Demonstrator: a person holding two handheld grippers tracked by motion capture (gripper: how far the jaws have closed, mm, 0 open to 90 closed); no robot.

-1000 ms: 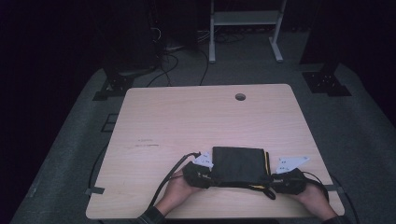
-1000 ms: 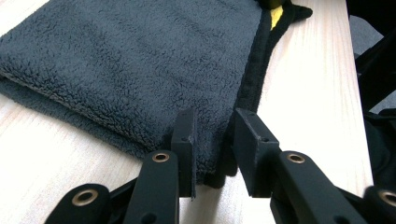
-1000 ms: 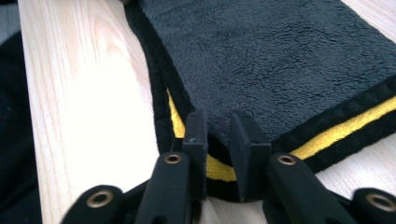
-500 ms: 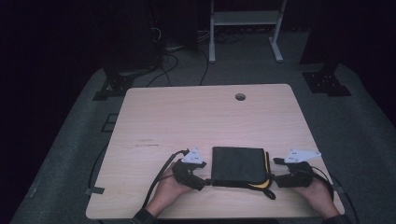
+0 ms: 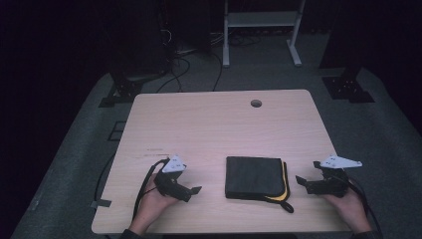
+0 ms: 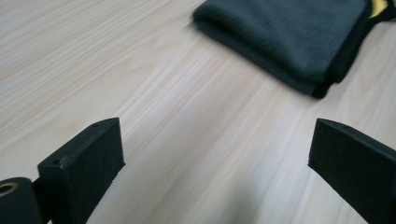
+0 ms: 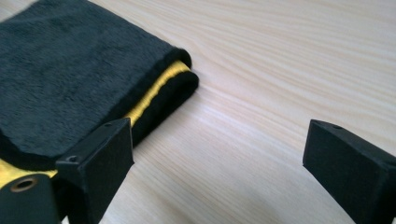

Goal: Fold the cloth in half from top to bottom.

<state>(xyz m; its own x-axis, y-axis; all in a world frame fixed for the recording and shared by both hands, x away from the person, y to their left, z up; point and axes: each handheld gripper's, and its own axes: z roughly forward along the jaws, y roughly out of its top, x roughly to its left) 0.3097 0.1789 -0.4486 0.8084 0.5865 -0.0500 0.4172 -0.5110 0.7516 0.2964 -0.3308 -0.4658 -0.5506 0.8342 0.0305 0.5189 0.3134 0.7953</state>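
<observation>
A folded black cloth with a yellow edge (image 5: 255, 178) lies flat on the wooden table (image 5: 219, 124) near its front edge. My left gripper (image 5: 195, 190) rests well to the cloth's left, pointing at it; its jaws have just been opening and stand open with bare wood between them. In the left gripper view the cloth (image 6: 299, 37) lies ahead, apart from the jaws. My right gripper (image 5: 300, 181) sits to the cloth's right; its jaws have just been opening too and stand open on nothing. The cloth (image 7: 70, 88) reaches up to the left jaw in the right gripper view.
A round cable hole (image 5: 256, 103) sits near the table's far edge. Cables trail off the table's front left corner (image 5: 144, 184). Beyond the table stand a white frame (image 5: 259, 30) and dark stands on grey carpet.
Both grippers have let go of the cloth's sides and drawn away from it, the left one to the left and the right one to the right. Their jaws have opened. The cloth stays put.
</observation>
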